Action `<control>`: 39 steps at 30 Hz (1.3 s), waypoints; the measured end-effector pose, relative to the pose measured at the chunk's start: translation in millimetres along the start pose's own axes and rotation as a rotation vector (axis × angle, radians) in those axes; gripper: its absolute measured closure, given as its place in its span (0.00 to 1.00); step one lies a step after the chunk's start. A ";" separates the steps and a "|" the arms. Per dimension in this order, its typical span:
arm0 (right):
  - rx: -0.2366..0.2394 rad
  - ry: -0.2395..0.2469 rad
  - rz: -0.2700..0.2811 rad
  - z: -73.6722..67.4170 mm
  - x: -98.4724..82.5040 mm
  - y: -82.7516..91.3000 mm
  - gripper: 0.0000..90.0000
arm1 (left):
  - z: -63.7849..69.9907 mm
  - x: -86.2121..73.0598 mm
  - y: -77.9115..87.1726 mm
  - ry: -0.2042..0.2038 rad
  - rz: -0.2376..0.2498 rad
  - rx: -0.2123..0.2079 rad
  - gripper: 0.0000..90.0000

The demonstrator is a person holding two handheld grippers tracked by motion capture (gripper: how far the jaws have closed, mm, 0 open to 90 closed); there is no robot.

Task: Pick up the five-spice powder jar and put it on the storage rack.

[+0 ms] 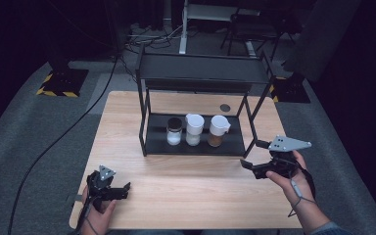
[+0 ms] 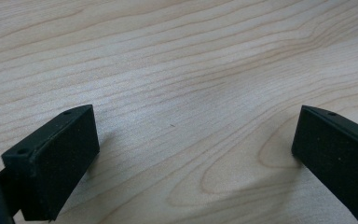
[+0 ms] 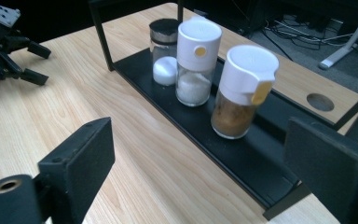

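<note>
Right hand-held gripper (image 1: 252, 154): jaws wide apart, nothing between them, nothing held. It sits just off the right end of the rack (image 1: 194, 143), pointing toward the jars. Left hand-held gripper (image 1: 122, 190): jaws also wide apart, empty, low over bare wood near the front-left edge of the surface (image 1: 186, 196), well apart from the rack.

Containers, all upright in a row on the rack's lower black shelf:
- brown-powder jar (image 3: 242, 91): glass, white flip cap with a yellow tab, brown powder in roughly the lower half. Nearest the right hand-held gripper.
- white-granule jar (image 3: 196, 60): glass, tall white cap with a yellow dot, white granules in the lower part. Middle.
- black-lid jar (image 3: 163, 49): glass, dark lid, white contents low down. Farthest along.

Neighbouring jars stand just beside each other; whether they touch, cannot tell.

Views: the right gripper view gives the cap details and fill levels, plus the left hand-held gripper far off at top left. The high view gives the rack's upper shelf and both hands. The left gripper view shows wood grain between its two pads (image 2: 56, 163).

Room: open wood between the two hand-held grippers and in front of the rack. The rack's right front post stands close to the right hand-held gripper. Round cable hole (image 1: 225, 107) in the surface behind the rack.
</note>
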State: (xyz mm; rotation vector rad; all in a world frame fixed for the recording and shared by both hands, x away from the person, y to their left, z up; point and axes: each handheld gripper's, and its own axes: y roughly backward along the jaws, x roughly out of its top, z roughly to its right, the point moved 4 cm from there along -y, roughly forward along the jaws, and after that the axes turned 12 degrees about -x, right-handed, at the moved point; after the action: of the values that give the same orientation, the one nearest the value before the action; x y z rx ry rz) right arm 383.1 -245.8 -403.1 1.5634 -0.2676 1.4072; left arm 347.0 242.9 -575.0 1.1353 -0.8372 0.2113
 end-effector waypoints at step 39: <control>-0.069 -0.098 -0.069 12.0 -120.0 -38.8 0.03 | 0.1 0.0 0.0 0.000 0.000 0.000 0.00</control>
State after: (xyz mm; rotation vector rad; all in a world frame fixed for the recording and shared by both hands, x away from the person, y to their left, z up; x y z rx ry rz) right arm 381.5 -286.4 -523.1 1.5725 -0.3146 1.2571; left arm 347.0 242.9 -575.0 1.1350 -0.8372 0.2110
